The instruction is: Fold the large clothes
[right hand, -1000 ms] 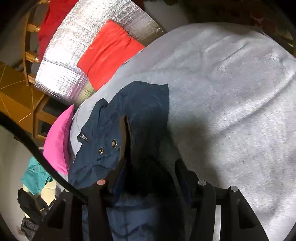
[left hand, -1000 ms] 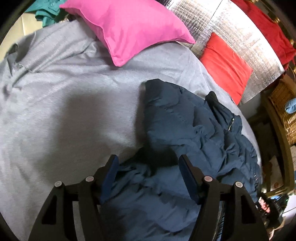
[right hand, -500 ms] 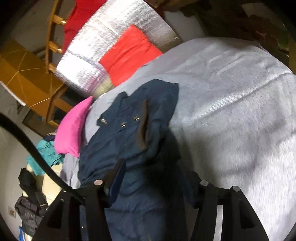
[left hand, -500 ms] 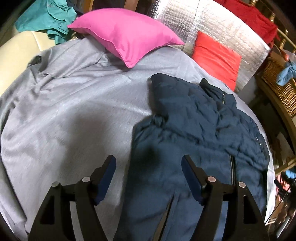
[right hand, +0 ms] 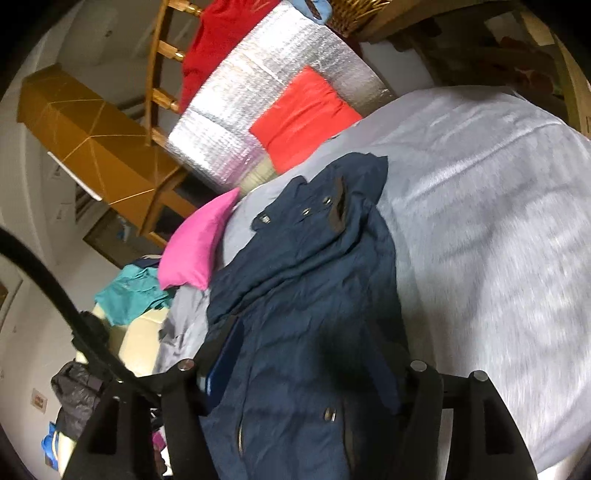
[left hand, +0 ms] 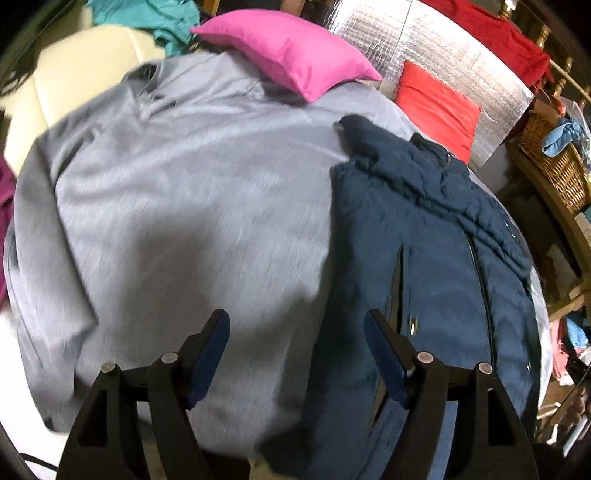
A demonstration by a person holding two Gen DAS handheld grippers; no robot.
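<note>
A navy padded jacket (left hand: 424,258) lies lengthwise on the right part of the grey bed cover (left hand: 184,221), collar toward the pillows, zip and a pocket slit showing. My left gripper (left hand: 295,325) hovers open over the jacket's left edge, with bare cover under its left finger and nothing pinched. In the right wrist view the jacket (right hand: 314,277) runs from its snap-studded collar down between the fingers of my right gripper (right hand: 306,350). Those jaws are opening. The cloth fills the gap, the blue left pad shows bare, and the right pad is lost in shadow.
A pink pillow (left hand: 295,48) and a red pillow (left hand: 436,107) lean at the head, against a silver quilted panel (left hand: 443,48). A wicker basket (left hand: 554,162) stands off the right side. Teal clothes (left hand: 147,14) lie on a cream seat (left hand: 74,85) at the far left.
The jacket went from a bunched heap to lying stretched out. Both views have pulled back from its collar end. The right jaws stand wider than before.
</note>
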